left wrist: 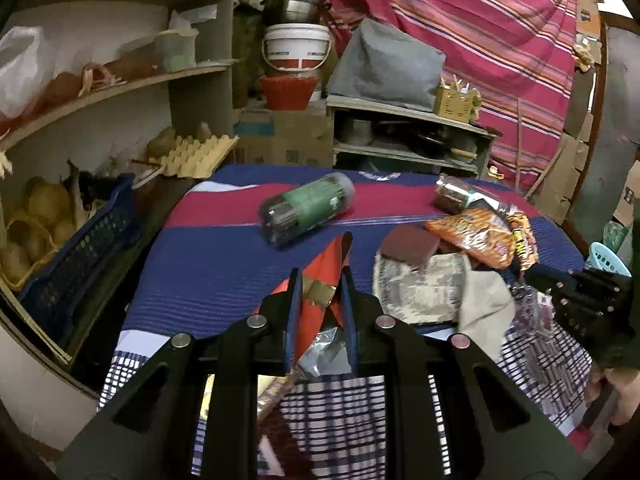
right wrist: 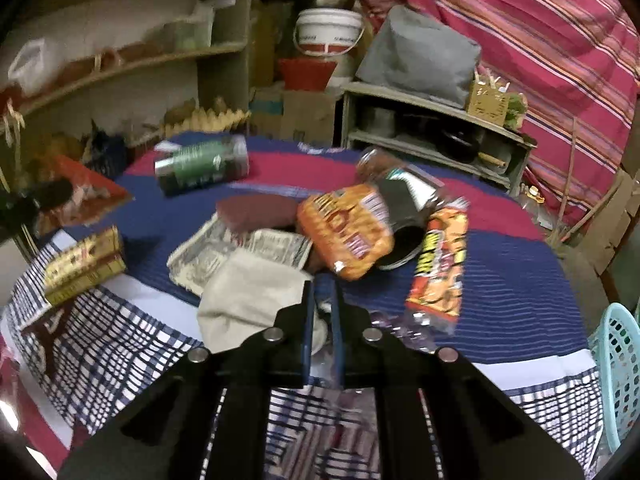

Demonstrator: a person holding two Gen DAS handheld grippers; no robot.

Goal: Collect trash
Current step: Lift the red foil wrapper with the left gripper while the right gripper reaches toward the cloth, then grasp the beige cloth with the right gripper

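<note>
The striped cloth spreads ahead of both claws, its far half open apart from the green-labelled bottle, which lies well ahead of the left gripper, long axis slanting up to the right. The trash heap sits just ahead of the right gripper: an orange snack bag straight in front, a long orange wrapper to its right with its length running away from the claw, a beige cloth touching its left finger. The turquoise basket stands off the cloth's right edge, nearer the right hand. The left jaws are narrowed onto a red wrapper that stands up between them. The right jaws are nearly together; something thin and clear seems pinched, though blur leaves that uncertain
</note>
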